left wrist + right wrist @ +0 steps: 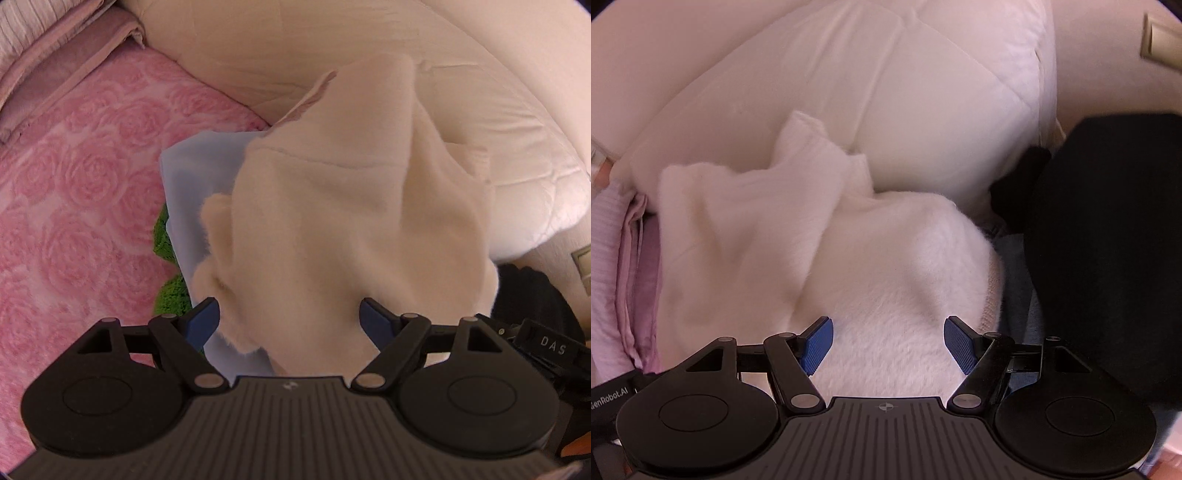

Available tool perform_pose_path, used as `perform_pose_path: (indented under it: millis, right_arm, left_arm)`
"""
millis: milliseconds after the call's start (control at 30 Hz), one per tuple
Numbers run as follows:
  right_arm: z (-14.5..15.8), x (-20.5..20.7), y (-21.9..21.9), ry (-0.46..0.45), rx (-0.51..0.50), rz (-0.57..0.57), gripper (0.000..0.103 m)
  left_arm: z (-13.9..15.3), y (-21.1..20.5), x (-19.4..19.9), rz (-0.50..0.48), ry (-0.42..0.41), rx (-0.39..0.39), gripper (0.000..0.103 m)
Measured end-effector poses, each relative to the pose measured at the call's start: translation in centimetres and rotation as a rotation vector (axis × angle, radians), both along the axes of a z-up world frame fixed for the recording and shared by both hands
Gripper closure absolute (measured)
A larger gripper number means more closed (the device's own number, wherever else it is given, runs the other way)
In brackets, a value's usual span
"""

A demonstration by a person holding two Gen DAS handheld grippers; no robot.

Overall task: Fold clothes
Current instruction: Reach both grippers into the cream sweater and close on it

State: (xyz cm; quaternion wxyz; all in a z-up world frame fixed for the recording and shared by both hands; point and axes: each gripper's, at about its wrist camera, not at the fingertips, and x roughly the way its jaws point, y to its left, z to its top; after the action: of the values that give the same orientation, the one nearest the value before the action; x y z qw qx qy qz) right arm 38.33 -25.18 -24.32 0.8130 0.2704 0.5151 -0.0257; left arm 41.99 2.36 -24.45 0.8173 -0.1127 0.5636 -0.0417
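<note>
A fluffy cream-white garment lies bunched on a light blue cloth on the bed. My left gripper is open, its blue pads either side of the garment's near end, not closed on it. In the right wrist view the same white garment lies crumpled in front, with a fold standing up at its far side. My right gripper is open, just above the garment's fluffy near part.
A pink rose-patterned blanket covers the bed at left. A green knitted item peeks from under the blue cloth. A large cream duvet lies behind. Pink folded cloth sits left. Dark clothing is at right.
</note>
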Motion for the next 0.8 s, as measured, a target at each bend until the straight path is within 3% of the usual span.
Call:
perform_pose_path:
  millis: [133,200,233,300,367,600,800]
  right_arm:
    - [-1.5,0.7,0.1,0.028,0.036,-0.013,0.033]
    - [-1.6,0.9,0.3,0.019,0.031,-0.005,0.036]
    - [-1.4,0.9,0.4,0.005,0.017,0.004,0.06]
    - [-0.7,0.9,0.9,-0.021,-0.026,0.053,0.083]
    - [0.1,0.9,1.4,-0.046,-0.07,0.106,0.089]
    - [4.7,-0.3,1.7,-0.184,-0.047,0.158,0.093]
    - [10.2,-1.8,3.2,-0.351,-0.03,0.241,0.093]
  left_arm:
    - [-1.6,0.0,0.8,0.02,0.038,-0.037,0.024]
    - [-2.0,-0.1,1.1,0.021,0.044,-0.056,0.03]
    - [-2.0,-0.2,1.1,0.008,0.036,-0.075,0.045]
    - [-1.7,-0.4,1.2,-0.019,0.021,-0.093,0.062]
    - [-1.2,-0.6,1.0,-0.044,-0.001,-0.107,0.088]
    - [2.9,0.4,-1.1,-0.061,-0.143,-0.114,0.095]
    - [9.1,2.6,-4.9,-0.013,-0.307,-0.098,0.097]
